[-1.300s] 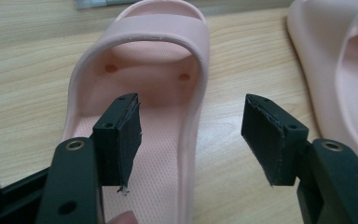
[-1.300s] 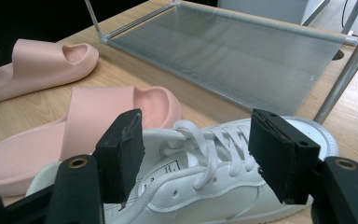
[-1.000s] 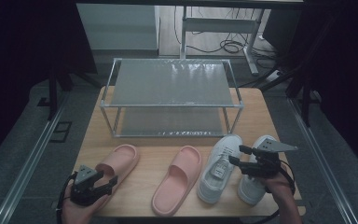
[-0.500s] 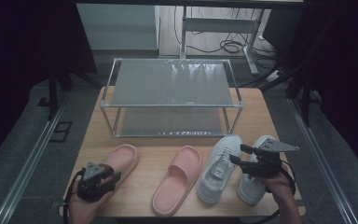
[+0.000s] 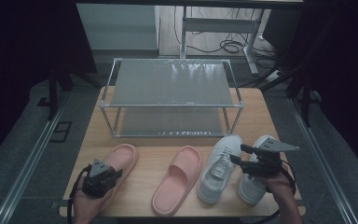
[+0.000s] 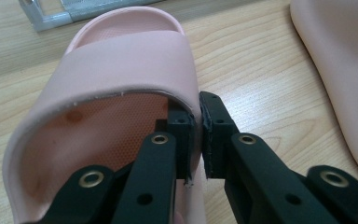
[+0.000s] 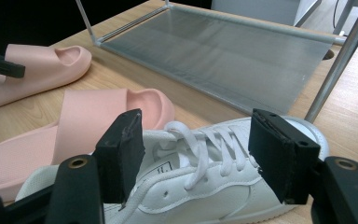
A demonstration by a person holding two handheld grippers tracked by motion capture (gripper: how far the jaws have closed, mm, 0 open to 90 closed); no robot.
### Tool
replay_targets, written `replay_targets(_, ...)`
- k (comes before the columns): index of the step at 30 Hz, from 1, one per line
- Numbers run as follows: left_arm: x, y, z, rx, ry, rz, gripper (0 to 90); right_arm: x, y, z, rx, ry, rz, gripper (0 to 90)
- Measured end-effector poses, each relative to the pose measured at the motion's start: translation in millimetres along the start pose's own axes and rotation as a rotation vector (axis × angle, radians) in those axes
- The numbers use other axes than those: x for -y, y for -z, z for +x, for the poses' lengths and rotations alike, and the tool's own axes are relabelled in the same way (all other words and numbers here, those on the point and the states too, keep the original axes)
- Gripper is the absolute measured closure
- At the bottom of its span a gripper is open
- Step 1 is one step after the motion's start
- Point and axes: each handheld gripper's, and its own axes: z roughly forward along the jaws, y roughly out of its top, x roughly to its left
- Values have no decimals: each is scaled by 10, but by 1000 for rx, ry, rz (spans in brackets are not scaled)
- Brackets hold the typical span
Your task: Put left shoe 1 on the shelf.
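Pale pink slippers [image 5: 116,164], white laced sneakers [image 5: 219,167], silver-grey rack [image 5: 170,84], light wood table [image 5: 261,119].

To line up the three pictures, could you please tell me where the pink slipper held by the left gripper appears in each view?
High view: pink slipper at lower left, left gripper on its strap.
Left gripper view: the slipper spans centre-left; the jaws have just closed on its strap edge.
Right gripper view: it lies at far left.
Shared landmark: the metal shoe rack.

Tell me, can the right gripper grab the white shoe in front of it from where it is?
Probably yes. The right gripper has its fingers spread open on either side of the white shoe, with nothing between them and it.
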Motion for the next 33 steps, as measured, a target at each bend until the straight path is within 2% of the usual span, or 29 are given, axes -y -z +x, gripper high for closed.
replay_targets(6,-99,6,-29,8,-22,-4,840,-2,2,7,3,3,-7,354)
replay_targets(15,-494,-42,-69,20,-54,-41,842,-5,14,-8,7,-4,-8,354)
replay_targets(17,-629,-120,-97,11,-75,-45,842,-7,21,-15,8,-3,-12,354)
replay_targets(18,-629,-120,-97,11,-75,-45,842,-7,21,-15,8,-3,-12,354)
replay_targets(19,-712,-187,-114,4,-92,-44,842,-8,30,-21,10,-7,-13,354)
replay_targets(20,-712,-187,-114,4,-92,-44,842,-8,30,-21,10,-7,-13,354)
replay_targets(23,-873,-321,-128,1,-116,-45,840,-9,40,-37,12,-10,-14,354)
replay_targets(24,-873,-321,-128,1,-116,-45,840,-9,40,-37,12,-10,-14,354)
replay_targets(26,-981,-443,-132,-7,-129,-43,840,-6,35,-44,14,-12,-14,354)
replay_targets(28,-1015,-485,-135,-7,-132,-41,841,-5,31,-46,14,-12,-12,354)
replay_targets(29,-1079,-568,-145,-5,-136,-41,840,-2,24,-46,13,-14,-12,354)
replay_targets(33,-1170,-685,-186,-5,-150,-37,838,0,20,-48,14,-16,-10,354)
